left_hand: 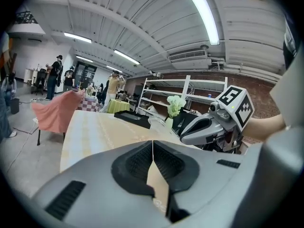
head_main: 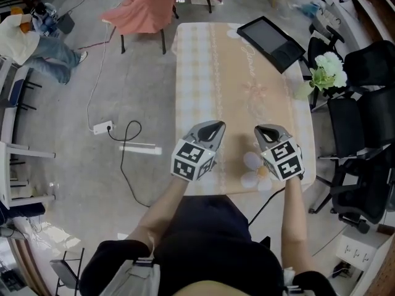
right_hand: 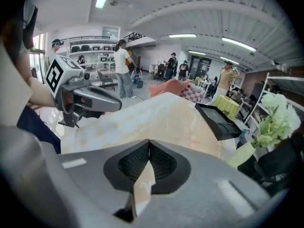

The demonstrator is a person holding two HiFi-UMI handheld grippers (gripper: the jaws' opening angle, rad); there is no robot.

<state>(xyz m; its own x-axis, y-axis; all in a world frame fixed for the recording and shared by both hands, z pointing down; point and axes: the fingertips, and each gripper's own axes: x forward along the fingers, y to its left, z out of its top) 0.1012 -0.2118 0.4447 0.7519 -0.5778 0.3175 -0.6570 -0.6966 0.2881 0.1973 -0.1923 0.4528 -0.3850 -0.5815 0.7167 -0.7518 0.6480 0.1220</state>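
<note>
Over the near end of the surface (head_main: 180, 103), the left tongs (head_main: 213, 127) and the right tongs (head_main: 270, 132) hovered side by side, clearly apart, both pointing toward the far edge. The left tongs were closed, their 2 dark pads (left_hand: 137, 163) meeting in a thin line with nothing between them. The right tongs were closed too, tip to tip and empty.

A pale flower-like thing (head_main: 252, 161) lay by the near right corner, just beside the right tongs and partly hidden under their marker cube (head_main: 284, 160). Whether they touched could not be told.

A beige patterned cloth (head_main: 234, 85) covered the surface. A black tray-like thing (head_main: 271, 41) sat at the far right corner, and a vase of white-green flowers (head_main: 327, 71) stood at the right edge. A chair draped in pink cloth (head_main: 145, 8) stood by the far end. A power strip (head_main: 102, 127) with a black cable lay on the grey floor to the left. People (right_hand: 122, 65) stood farther off under strip lights (left_hand: 202, 13).
</note>
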